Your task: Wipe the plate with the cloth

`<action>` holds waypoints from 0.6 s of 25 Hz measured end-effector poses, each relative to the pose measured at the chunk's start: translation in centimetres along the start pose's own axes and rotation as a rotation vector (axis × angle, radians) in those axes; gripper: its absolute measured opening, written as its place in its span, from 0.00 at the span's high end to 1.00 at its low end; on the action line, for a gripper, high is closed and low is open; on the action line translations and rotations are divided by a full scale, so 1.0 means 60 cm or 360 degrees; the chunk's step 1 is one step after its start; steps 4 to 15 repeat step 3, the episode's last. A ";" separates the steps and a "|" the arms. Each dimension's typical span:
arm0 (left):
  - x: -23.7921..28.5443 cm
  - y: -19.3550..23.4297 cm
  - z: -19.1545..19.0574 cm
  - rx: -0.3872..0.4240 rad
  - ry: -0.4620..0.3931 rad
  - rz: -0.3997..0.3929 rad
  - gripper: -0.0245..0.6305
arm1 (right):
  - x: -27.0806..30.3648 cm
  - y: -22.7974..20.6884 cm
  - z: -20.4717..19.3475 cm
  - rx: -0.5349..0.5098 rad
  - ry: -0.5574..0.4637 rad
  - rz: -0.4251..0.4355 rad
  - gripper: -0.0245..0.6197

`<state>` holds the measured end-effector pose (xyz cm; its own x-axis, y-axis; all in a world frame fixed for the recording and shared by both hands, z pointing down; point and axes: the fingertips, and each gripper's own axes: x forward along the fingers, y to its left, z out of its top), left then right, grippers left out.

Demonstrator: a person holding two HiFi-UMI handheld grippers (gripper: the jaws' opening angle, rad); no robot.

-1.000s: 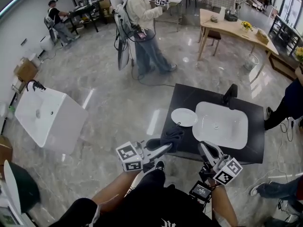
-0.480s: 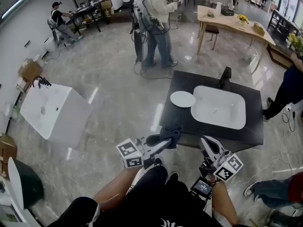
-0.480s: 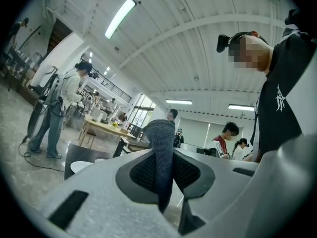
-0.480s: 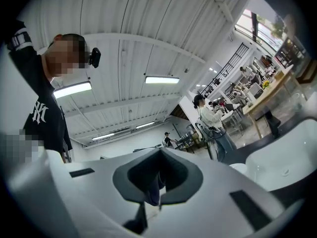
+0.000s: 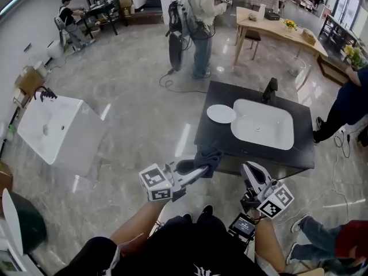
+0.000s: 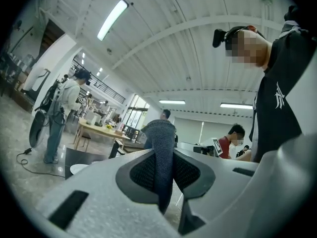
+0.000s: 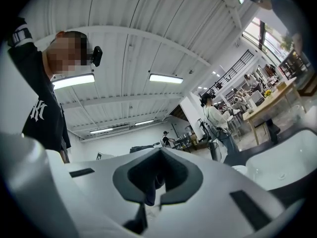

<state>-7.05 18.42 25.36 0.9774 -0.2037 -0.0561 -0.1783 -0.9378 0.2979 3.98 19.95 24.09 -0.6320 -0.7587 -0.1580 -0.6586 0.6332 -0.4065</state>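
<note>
A white plate (image 5: 221, 114) lies on the black counter (image 5: 215, 140), just left of a white sink basin (image 5: 261, 124). My left gripper (image 5: 198, 170) hangs in front of the counter's near left corner, shut on a dark grey cloth (image 5: 208, 156) that droops from its tip. In the left gripper view the cloth (image 6: 161, 148) stands pinched between the jaws of the left gripper (image 6: 161, 155), with the plate (image 6: 78, 169) far beyond. My right gripper (image 5: 248, 168) is shut and holds nothing, short of the counter's front edge. The right gripper (image 7: 158, 155) looks towards the plate (image 7: 241, 169).
A black faucet (image 5: 268, 89) stands behind the basin. A second white basin (image 5: 54, 131) sits to the left on the marble floor. A person with a backpack (image 5: 201, 16) stands beyond the counter near a wooden table (image 5: 276, 30). Another person (image 5: 345, 108) stands at the counter's right.
Both grippers have travelled toward the counter, the left still holding the cloth. The person with the backpack has walked to the right, farther back.
</note>
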 end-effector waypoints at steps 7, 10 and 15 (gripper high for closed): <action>-0.034 -0.007 -0.001 0.0004 -0.0001 -0.0019 0.88 | 0.012 0.029 -0.010 -0.0017 -0.0005 -0.0007 0.96; -0.034 -0.007 -0.001 0.0004 -0.0001 -0.0019 0.88 | 0.012 0.029 -0.010 -0.0017 -0.0005 -0.0007 0.96; -0.034 -0.007 -0.001 0.0004 -0.0001 -0.0019 0.88 | 0.012 0.029 -0.010 -0.0017 -0.0005 -0.0007 0.96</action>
